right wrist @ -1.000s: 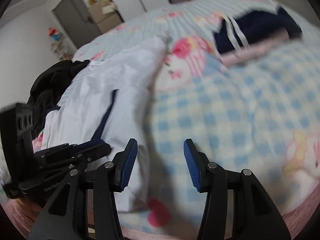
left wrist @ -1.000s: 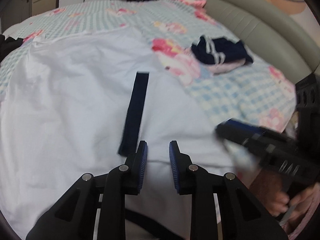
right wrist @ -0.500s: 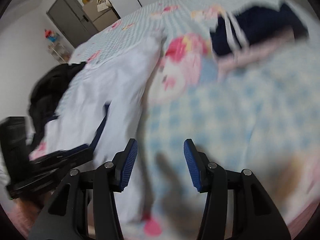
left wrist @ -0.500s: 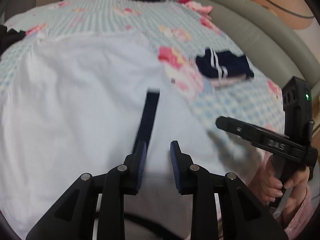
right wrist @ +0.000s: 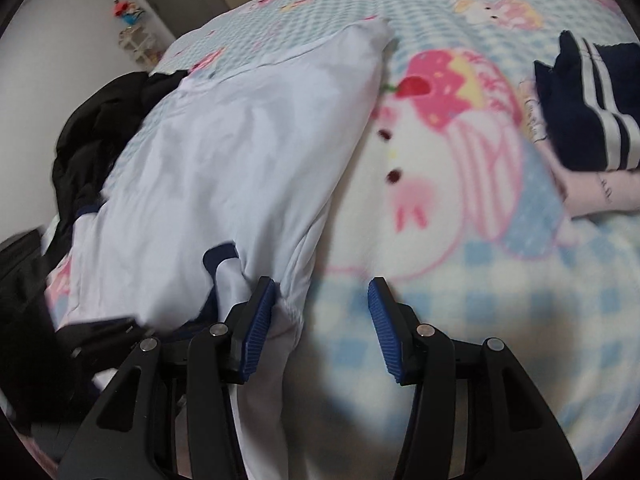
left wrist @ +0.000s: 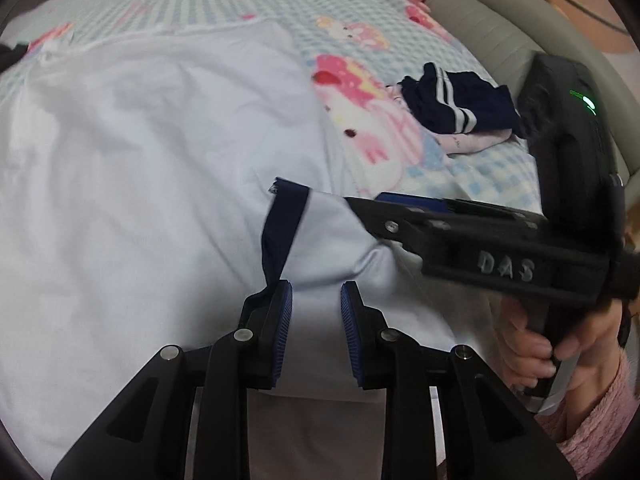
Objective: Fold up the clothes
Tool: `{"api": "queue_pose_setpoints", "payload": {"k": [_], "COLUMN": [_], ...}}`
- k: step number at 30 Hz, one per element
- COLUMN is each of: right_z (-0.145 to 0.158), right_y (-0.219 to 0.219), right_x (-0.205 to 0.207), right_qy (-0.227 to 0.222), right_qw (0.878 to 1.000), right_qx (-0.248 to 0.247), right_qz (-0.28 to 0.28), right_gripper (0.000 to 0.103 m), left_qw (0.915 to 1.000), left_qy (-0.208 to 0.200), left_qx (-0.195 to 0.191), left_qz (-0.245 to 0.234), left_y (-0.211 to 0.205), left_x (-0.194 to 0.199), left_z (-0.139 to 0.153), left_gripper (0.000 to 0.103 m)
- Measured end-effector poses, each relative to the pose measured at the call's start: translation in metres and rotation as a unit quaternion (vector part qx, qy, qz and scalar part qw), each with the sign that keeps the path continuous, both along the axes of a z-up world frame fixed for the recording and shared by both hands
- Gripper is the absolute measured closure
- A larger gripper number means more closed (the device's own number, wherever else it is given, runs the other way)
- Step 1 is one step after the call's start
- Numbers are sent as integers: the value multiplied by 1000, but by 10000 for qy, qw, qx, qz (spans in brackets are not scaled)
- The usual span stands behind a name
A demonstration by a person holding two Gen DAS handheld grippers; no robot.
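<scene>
Left wrist view: a pale white garment (left wrist: 152,168) lies spread across a checked cartoon bedspread (left wrist: 360,24), reaching the bed's near edge. A navy band (left wrist: 282,232) on it buckles upward. The left gripper (left wrist: 316,312) hovers at that near edge, fingers parted, grasping nothing, with the band's lower end just beside its left pad. The right gripper (left wrist: 360,202) enters from the right, held by a hand (left wrist: 536,344); its tip sits at a raised fold, and whether it pinches cloth I cannot tell. A folded navy striped piece (left wrist: 456,106) rests on a pink one toward the right edge.

Right wrist view: the right gripper (right wrist: 320,320) is released, its left pad touching the garment's side hem (right wrist: 292,300). A dark heap (right wrist: 88,140) lies at the far left edge.

Risk, as I judge it: closing here could catch only one layer or just the band, so the fold drags crooked; the thin cloth may also slide off the near edge
</scene>
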State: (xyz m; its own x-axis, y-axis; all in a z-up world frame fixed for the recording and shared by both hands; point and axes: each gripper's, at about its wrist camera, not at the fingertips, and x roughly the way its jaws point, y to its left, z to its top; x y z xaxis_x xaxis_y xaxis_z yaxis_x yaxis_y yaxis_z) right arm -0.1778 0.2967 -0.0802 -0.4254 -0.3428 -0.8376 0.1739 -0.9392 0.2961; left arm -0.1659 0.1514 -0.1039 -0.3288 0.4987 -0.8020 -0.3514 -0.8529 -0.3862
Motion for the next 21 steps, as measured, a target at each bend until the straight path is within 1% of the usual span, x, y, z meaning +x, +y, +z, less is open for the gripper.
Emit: {"api": "queue_pose_setpoints", "payload": {"k": [1,4,6,8,9,10,11,12,13,14,15,16,17,18,19,21], "right_z": [-1,-4,-6,-8,-9,-11,-12,-9,-4,8,21,33,41,43,41,27], "right_y": [-1,-5,-8,-9,-5,1,12,23,33,40,43,45,42,37,29,10], "right_x": [2,5,6,8,10,12,14,16,19,23,28,32,33,32,28,20], "right_qy": [70,224,327,419,416,411,389,323,301,494,744,976,1105,1099,1012,732], "right_qw": [9998,9969,9930,9871,9811,9741,9709,9797,9864,9906,9912,9903,9896,9908,9927,9965], "right_qx": [173,737,1111,1504,1807,2091,2184,1733,1266,776,421,93,-97,-221,-319,-291], "right_qz": [-11,-138,-223,-339,-555,-761,-902,-958,-1005,-1015,-1007,-989,-917,-764,-569,-273], "right_gripper": [57,60,62,62,76,84,84,84,81,79,74,72,70,70,70,70], "left_qw": [10000,9997,9993,9994,9996,9998,9999,9999,9997,9993,9991,9989,9987,9985,9984,9989], "left_qy": [9,124,181,162,132,100,94,125,189,270,308,347,385,423,429,350], "left_qx": [-10,-209,-301,-281,-238,-157,-56,51,165,248,275,303,330,358,363,310], "left_qz": [8,-64,-120,-129,-111,-88,-55,-15,14,19,16,14,12,9,3,-19], "left_y": [1,6,6,4,2,-1,-3,-6,-9,-11,-12,-13,-14,-16,-16,-16], "left_x": [0,4,5,4,3,2,1,2,3,5,6,6,6,6,6,5], "left_z": [-1,-2,-2,-2,-2,-2,0,3,8,14,17,20,23,26,27,22], "left_gripper": [76,76,76,76,76,76,75,75,75,75,75,75,75,75,75,75]}}
